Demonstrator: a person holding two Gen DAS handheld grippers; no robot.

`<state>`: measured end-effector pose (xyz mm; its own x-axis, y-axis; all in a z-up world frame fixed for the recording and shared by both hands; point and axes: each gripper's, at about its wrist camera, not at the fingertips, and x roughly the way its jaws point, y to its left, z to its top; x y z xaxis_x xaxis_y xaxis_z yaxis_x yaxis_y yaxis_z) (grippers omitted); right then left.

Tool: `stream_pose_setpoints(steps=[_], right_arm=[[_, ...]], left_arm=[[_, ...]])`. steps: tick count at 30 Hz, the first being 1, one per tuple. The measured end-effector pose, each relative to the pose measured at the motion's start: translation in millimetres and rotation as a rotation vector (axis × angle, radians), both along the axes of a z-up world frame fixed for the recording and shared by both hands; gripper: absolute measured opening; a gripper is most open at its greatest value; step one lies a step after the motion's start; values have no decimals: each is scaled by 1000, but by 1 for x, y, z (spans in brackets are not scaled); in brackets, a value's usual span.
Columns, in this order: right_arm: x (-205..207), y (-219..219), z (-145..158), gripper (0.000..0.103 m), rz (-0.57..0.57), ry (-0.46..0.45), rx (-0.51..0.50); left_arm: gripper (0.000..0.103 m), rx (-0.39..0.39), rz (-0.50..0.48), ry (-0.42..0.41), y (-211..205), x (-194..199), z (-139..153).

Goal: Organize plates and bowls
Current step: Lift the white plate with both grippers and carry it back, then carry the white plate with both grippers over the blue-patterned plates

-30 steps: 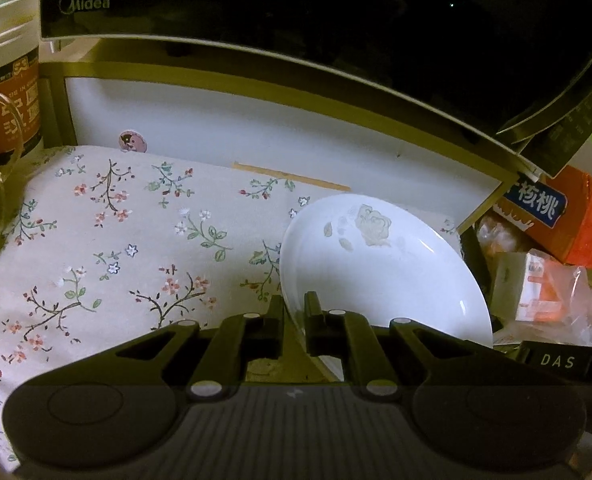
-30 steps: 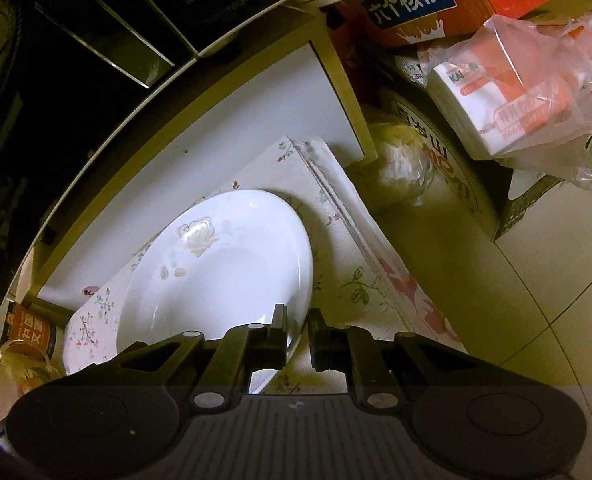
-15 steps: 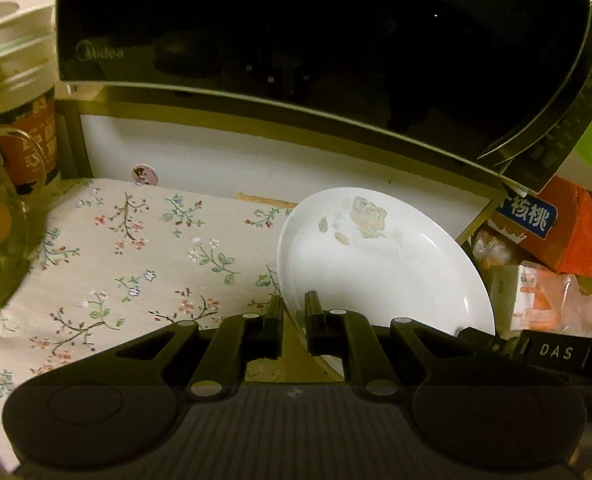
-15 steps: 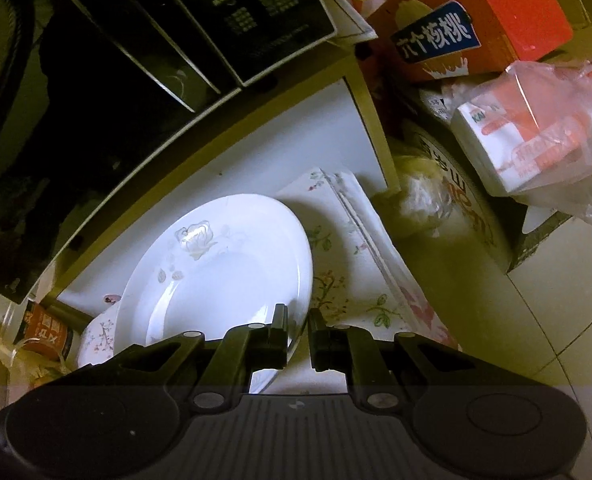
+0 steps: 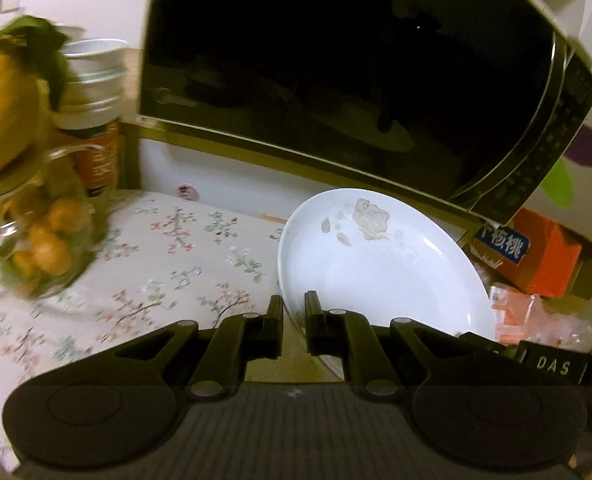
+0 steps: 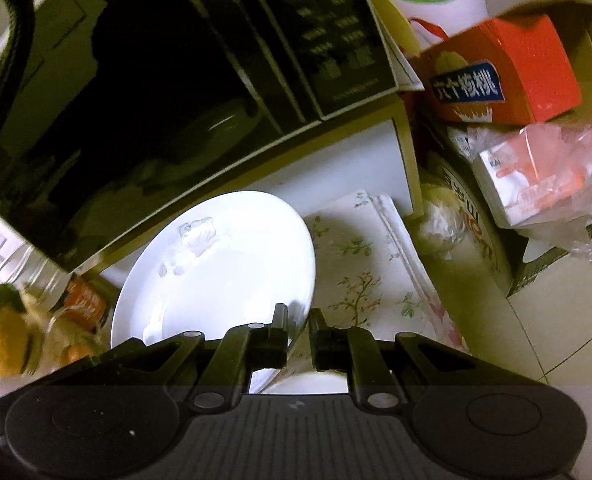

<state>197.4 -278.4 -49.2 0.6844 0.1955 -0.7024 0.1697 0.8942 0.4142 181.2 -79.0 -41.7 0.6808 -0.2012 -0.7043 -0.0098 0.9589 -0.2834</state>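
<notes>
Plate: white plate [image 5: 380, 264] with a pale rose print, tilted over the floral cloth [image 5: 155, 264], below the microwave [image 5: 336, 60].
Left hand-held gripper [image 5: 293, 312]: clamped on the plate's near-left rim.
Right hand-held gripper [image 6: 298, 328]: clamped on its near-right rim.
Left view only: glass jar of oranges [image 5: 39, 240] — blurred, far left.
Right view only: the orange carton [image 6: 504, 76] — far right, above bagged packets [image 6: 544, 184].

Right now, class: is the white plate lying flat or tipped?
Tipped: the plate slants, its rim pinched between both grippers' fingers.
</notes>
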Motion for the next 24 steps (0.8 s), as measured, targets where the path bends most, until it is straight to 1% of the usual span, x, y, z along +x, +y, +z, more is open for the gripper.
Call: stream_pose_setpoints(steps=[6, 11, 16, 20, 24], right_arm=[[-42, 23, 25, 11, 57, -42, -56], [-80, 41, 48, 12, 112, -93, -103], [-115, 60, 67, 12, 165, -147, -115], [-141, 81, 75, 12, 211, -173, -126], [-165, 109, 74, 12, 263, -189, -157]], left_arm=[[8, -12, 33, -19, 22, -44, 20], [9, -39, 62, -27, 46, -84, 38], [9, -15, 97, -67, 64, -121, 57], [9, -11, 136, -63, 84, -149, 62], [9, -13, 185, -57, 110, -177, 61]])
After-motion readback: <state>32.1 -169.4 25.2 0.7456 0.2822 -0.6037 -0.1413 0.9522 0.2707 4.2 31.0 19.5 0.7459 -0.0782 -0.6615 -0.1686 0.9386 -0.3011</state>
